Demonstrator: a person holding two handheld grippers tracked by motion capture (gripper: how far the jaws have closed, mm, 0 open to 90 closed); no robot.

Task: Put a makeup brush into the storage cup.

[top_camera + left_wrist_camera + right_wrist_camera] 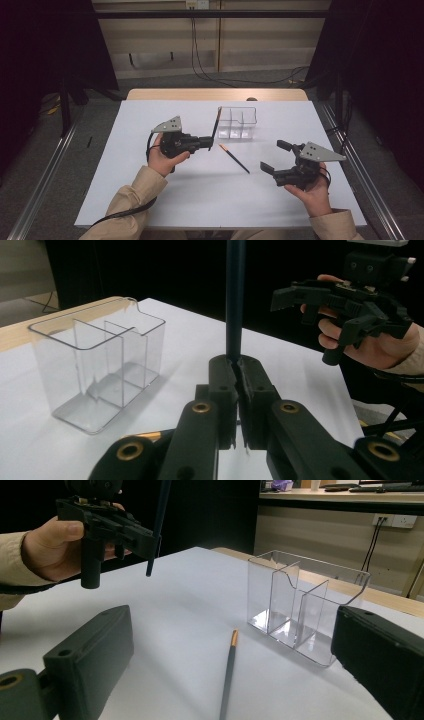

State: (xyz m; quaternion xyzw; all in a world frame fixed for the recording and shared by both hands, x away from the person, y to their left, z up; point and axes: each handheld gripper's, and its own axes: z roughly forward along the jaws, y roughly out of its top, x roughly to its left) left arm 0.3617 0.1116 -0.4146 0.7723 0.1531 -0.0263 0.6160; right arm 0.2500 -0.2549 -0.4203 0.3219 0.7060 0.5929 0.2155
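Where the white surface [150, 200] fills the middle of the high view, the left hand [165, 159] sits left of centre, its beige sleeve running up from the bottom edge and its fist wrapped around the handle, so that the left tongs [214, 140] point level toward the right of the frame. They are clamped on a dark blue pencil [217, 124], which stands nearly upright, leaning a little; its upper end rises beside the left wall of the clear container [238, 123]. In the left gripper view the two black jaws meet around that pencil at centre frame, and its shaft runs straight up out of the top edge. Just right of centre in the high view, the container stands on the surface with its inner walls dividing it into compartments. Below it, a second pencil [234, 158] with an orange tip lies flat, slanting from upper left to lower right, apart from both tongs and from the container. At the lower right, the right hand [312, 192] cups its tool from beneath, palm up. The right tongs [272, 156] point left, spread wide with nothing between the jaws, clear of the lying pencil.
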